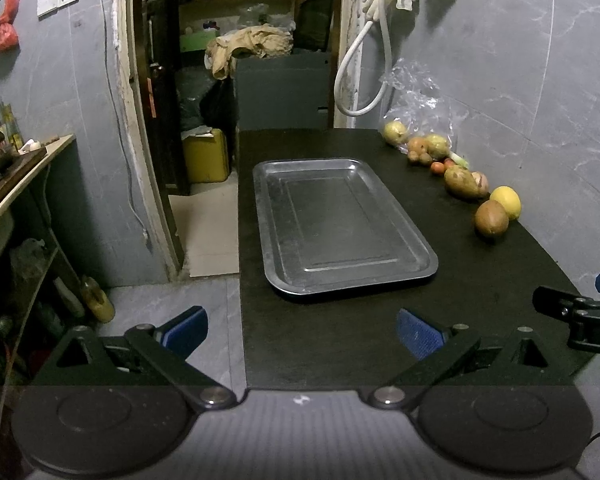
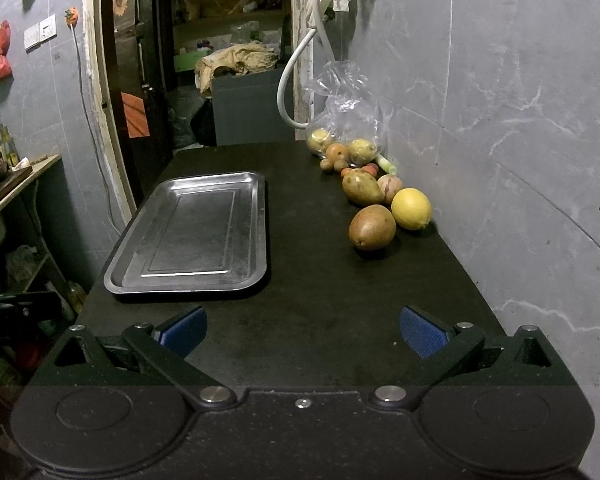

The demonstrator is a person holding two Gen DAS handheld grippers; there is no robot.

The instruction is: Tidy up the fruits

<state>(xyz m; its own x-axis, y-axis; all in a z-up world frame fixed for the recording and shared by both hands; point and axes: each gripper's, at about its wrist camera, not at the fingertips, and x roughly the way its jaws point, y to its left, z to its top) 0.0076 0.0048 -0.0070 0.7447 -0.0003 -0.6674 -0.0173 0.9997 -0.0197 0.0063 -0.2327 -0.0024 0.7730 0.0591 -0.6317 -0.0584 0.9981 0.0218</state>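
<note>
Both my left gripper (image 1: 302, 334) and right gripper (image 2: 303, 332) hang wide open, empty, short of the steel tray (image 2: 256, 224); fruits (image 2: 372, 227) line its right, probably mangoes, awaiting sorting.

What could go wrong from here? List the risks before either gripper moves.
1. The brown mango and the lemon lie touching; closing on one may nudge the other, and the lemon could roll.
2. The metal tray sits at the table's left edge with a shallow rim, so round fruit set down hard may roll off.
3. Both the left gripper and the right gripper are open and close together; they might collide when reaching.
</note>
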